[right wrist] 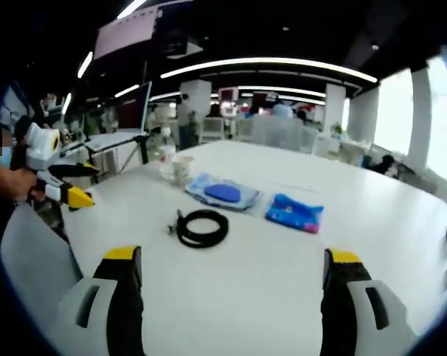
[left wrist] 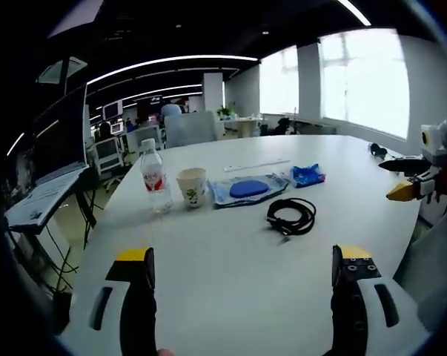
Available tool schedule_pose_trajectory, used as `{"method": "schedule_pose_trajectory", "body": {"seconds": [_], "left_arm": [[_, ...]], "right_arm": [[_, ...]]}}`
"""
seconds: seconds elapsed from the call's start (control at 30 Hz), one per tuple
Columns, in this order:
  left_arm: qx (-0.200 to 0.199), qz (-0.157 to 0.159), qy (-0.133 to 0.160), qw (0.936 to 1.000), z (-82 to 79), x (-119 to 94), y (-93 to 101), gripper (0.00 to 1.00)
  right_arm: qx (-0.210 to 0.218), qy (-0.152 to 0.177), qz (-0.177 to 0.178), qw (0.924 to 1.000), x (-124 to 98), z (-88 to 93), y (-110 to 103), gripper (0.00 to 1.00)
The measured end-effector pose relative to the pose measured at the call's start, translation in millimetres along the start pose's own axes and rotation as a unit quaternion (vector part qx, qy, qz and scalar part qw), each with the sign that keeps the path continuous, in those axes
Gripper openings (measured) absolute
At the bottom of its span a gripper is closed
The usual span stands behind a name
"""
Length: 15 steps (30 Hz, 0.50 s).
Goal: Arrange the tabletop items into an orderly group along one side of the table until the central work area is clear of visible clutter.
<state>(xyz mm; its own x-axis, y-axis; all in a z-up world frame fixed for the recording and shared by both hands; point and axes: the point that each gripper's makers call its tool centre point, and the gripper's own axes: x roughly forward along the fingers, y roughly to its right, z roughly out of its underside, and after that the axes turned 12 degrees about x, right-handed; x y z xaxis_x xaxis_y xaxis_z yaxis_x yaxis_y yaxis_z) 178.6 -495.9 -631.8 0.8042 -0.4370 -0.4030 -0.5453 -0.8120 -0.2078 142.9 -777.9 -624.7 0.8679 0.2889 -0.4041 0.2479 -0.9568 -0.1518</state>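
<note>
Left gripper view: on the large white oval table (left wrist: pixel 230 274), a blue pad in clear wrap (left wrist: pixel 249 188), coiled black cable (left wrist: pixel 291 216), plastic water bottle (left wrist: pixel 155 176) and paper cup (left wrist: pixel 192 187) are grouped centrally, while both the left gripper (left wrist: pixel 242 267) and right gripper (right wrist: pixel 229 268) are held wide open and empty.

white table (left wrist: pixel 230 267) — bottle (left wrist: pixel 155 178), cup (left wrist: pixel 192 187), cable (left wrist: pixel 291 216)

Bottle (left wrist: pixel 156 179), cup (left wrist: pixel 192 187), pouches (blue) (left wrist: pixel 249 188), coiled cable (left wrist: pixel 291 216) clustered.
</note>
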Motion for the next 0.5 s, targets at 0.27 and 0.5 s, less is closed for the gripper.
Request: {"method": "schedule_pose_trajectory", "body": {"seconds": [0.27,0.5], "left_arm": [[0.015,0.009,0.002,0.9998,1.7,1.0,5.9,0.99],[0.016,0.001,0.003,0.9999,2.7,0.2,3.0,0.99]], "right_arm": [[0.0,-0.003,0.007,1.0,-0.1,10.8,3.7,1.0],[0.0,-0.003,0.01,0.9999,1.6,15.1,5.9,1.0]]}}
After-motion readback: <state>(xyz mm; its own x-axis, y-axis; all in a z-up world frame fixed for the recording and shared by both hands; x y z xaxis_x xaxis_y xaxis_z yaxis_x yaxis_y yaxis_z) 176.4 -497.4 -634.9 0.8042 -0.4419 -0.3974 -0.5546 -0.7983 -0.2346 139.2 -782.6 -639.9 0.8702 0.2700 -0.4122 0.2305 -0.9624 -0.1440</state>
